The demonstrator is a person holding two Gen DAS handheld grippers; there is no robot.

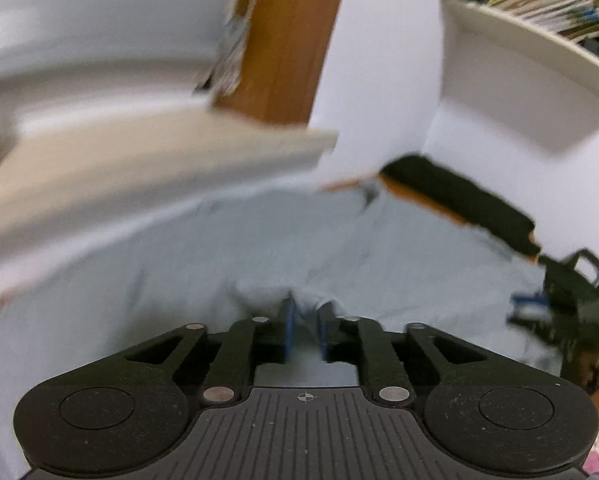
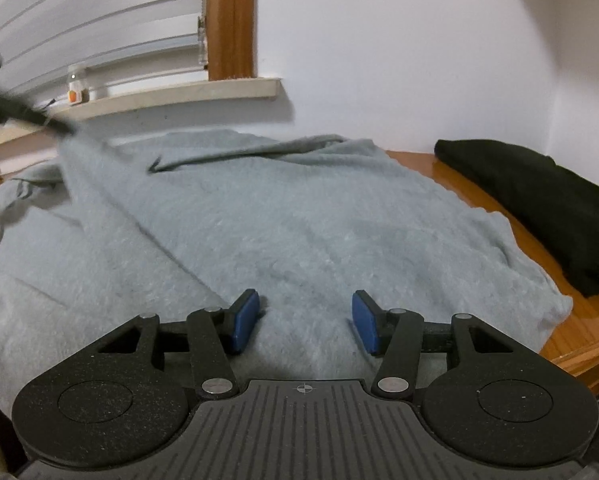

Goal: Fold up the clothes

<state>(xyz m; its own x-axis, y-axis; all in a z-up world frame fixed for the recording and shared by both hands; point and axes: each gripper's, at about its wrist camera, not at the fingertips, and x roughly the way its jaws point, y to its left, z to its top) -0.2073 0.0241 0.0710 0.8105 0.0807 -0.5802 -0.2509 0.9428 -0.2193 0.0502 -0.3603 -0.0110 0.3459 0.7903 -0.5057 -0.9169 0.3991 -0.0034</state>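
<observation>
Grey fleece garment [image 2: 283, 216] spread across the wooden table [image 2: 427, 164].
Left gripper [image 1: 306, 320]: jaws nearly together, clamped on a raised fold of the fleece. Right gripper [image 2: 305, 322]: jaws apart, resting on the fleece near the front edge. Black garment [image 2: 539, 196] at the right edge.

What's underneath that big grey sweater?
Under the grey sweater is an orange wooden table, showing bare only along its right and far edges. Beside it there lies a black garment. Whatever else sits beneath the sweater is covered.
</observation>
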